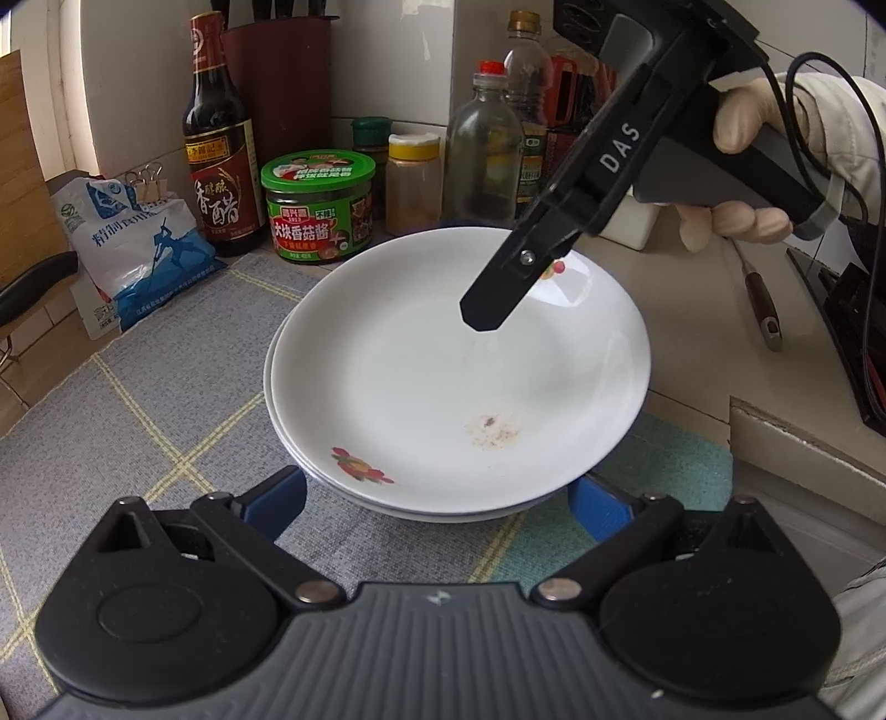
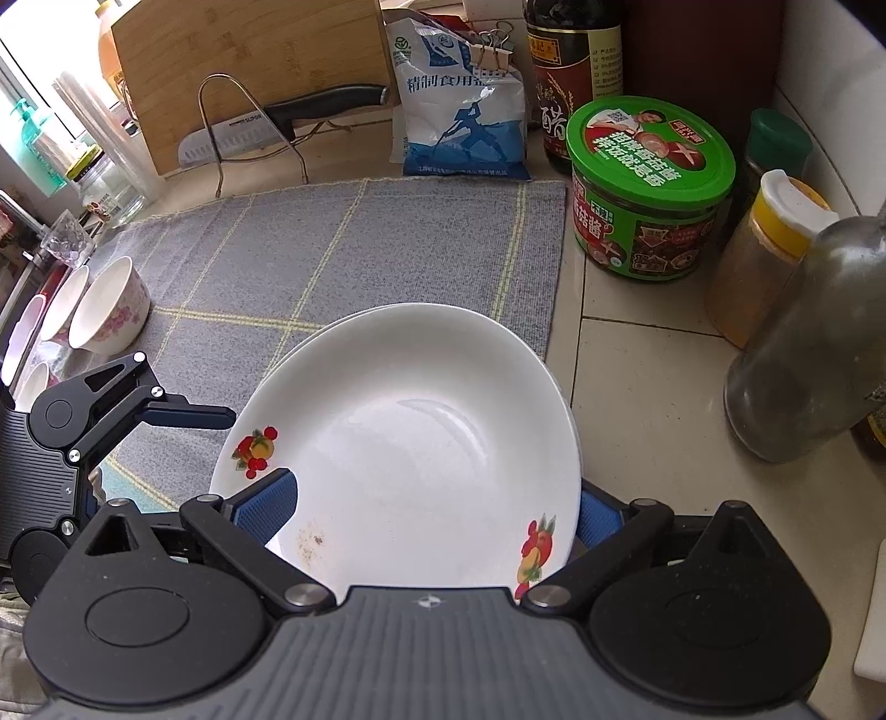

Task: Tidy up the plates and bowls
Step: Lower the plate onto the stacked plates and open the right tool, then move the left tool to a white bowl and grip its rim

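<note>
L wrist: stacked plates (image 1: 443,376) seen on grey mat (image 1: 166,387); L gripper (image 1: 437,501) jaws apart, flanking near rim.
R wrist: R gripper (image 2: 434,507) jaws apart, top plate's rim between them; bowls (image 2: 105,310) sat far left.

White capital letters "DAS" run along the black arm of the right gripper (image 1: 487,315). A dark vinegar bottle (image 1: 219,138) carries the large white characters "香醋" on its red label. A green-lidded sauce jar (image 1: 318,207) reads "大块香菇酱" in white on red. A white and blue salt bag (image 2: 462,105) shows blue characters "精制食用", the rest hidden behind a binder clip (image 2: 493,47). The blade of a kitchen knife (image 2: 243,135) bears the small brand word "SUPOR".
</note>
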`<state>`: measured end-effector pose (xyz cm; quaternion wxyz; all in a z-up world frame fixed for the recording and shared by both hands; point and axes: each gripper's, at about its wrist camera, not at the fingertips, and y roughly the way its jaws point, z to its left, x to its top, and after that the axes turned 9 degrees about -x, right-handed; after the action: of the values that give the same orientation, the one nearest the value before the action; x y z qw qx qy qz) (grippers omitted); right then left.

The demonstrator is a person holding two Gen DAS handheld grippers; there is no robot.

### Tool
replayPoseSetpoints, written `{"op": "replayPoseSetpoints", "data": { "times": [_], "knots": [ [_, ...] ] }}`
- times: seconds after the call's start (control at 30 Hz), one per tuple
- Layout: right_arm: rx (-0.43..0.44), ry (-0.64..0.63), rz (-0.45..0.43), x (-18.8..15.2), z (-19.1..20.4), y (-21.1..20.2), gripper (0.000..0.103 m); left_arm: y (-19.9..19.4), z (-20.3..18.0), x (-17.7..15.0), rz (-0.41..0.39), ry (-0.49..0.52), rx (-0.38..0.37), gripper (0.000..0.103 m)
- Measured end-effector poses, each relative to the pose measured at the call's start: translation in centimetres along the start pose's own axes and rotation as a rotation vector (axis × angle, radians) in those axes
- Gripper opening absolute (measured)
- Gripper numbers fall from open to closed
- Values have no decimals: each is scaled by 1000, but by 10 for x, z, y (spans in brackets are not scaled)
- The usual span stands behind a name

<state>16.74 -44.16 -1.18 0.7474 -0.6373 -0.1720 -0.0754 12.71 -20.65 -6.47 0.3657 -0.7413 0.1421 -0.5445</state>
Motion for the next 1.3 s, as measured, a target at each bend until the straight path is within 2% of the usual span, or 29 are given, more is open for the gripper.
{"op": "replayPoseSetpoints", "data": {
  "times": [0.27,0.37,0.47,0.63,0.7,0.8,0.93,1.03,1.2,1.3],
  "knots": [
    [-92,-27,6,-9,8,0,103,-3,-2,-3,-11,-7,13,100],
    [-111,-29,-18,-15,12,-5,103,-10,-2,-5,-37,-23,19,100],
    [-149,-44,-89,-19,23,-18,103,-22,-3,-8,-71,-45,51,100],
    [-309,-149,-269,-25,56,-36,103,-46,-3,-12,-128,-105,118,100],
    [-328,-178,-310,-28,69,-39,103,-57,-4,-15,-149,-128,153,100],
    [-313,-201,-345,-31,85,-40,103,-72,-7,-20,-180,-155,219,100],
    [-264,-254,-427,-40,113,-42,103,-90,-8,-26,-211,-225,295,100],
    [-262,-320,-491,-46,133,-39,103,-102,-10,-33,-219,-271,361,100],
    [-116,-407,-477,-47,168,-27,103,-130,-18,-55,-217,-352,465,100],
    [-97,-469,-485,-52,196,-22,103,-147,-18,-69,-207,-380,516,101]
  ]
}}
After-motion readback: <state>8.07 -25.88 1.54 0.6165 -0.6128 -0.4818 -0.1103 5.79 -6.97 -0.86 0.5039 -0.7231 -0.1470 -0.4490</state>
